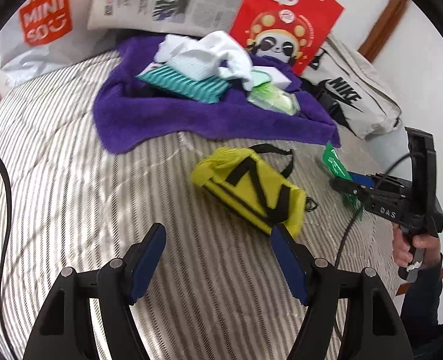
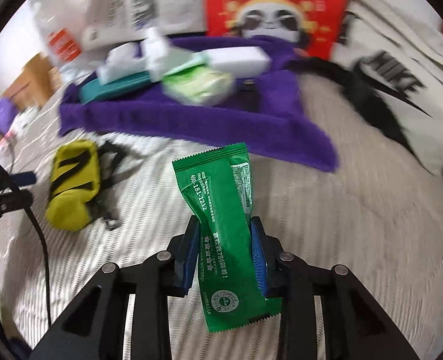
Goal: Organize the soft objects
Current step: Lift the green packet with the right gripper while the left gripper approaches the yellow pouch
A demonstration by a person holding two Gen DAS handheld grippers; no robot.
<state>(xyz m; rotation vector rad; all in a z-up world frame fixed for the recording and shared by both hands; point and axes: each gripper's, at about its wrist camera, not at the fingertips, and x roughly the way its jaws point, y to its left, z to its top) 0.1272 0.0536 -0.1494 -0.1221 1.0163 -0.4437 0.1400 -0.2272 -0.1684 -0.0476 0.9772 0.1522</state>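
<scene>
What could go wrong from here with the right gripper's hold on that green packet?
1. The right gripper pinches the green packet near its middle, with long ends free; the slick wrapper could slip or twist out.
2. The pile on the purple towel looks loose, so dropping the packet there might knock the wipes pack off.
3. A cable trails near the yellow pouch and could snag.

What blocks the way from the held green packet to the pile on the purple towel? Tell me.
Nothing visible does. The right tool grips the green packet above bare striped bedding, and the purple towel lies just beyond. The yellow pouch sits off to the side.
</scene>
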